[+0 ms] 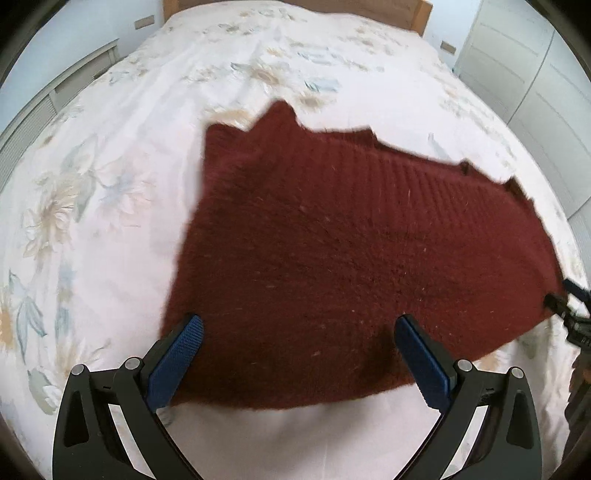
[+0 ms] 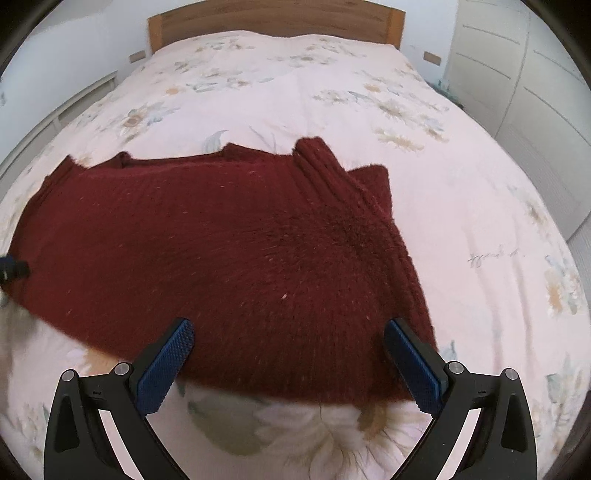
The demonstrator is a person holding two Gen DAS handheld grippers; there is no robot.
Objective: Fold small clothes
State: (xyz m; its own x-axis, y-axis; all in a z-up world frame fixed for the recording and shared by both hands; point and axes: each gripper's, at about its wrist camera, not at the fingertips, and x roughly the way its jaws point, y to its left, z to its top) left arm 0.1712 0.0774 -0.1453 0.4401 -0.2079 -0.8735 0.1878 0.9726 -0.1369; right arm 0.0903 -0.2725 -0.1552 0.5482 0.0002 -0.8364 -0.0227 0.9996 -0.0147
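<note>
The dark red knitted sweater (image 1: 351,258) lies flat on the bed (image 1: 110,184), long axis running left to right. Left claw (image 1: 299,354) and right claw (image 2: 290,354) (both spread wide, empty) hover at its near hem, equally close.

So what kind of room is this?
Most likely a bedroom. A wide bed with a floral cream cover and a wooden headboard fills the view, white panelled wardrobe doors stand beside it, and a dark red knitted garment lies spread on the cover.
</note>
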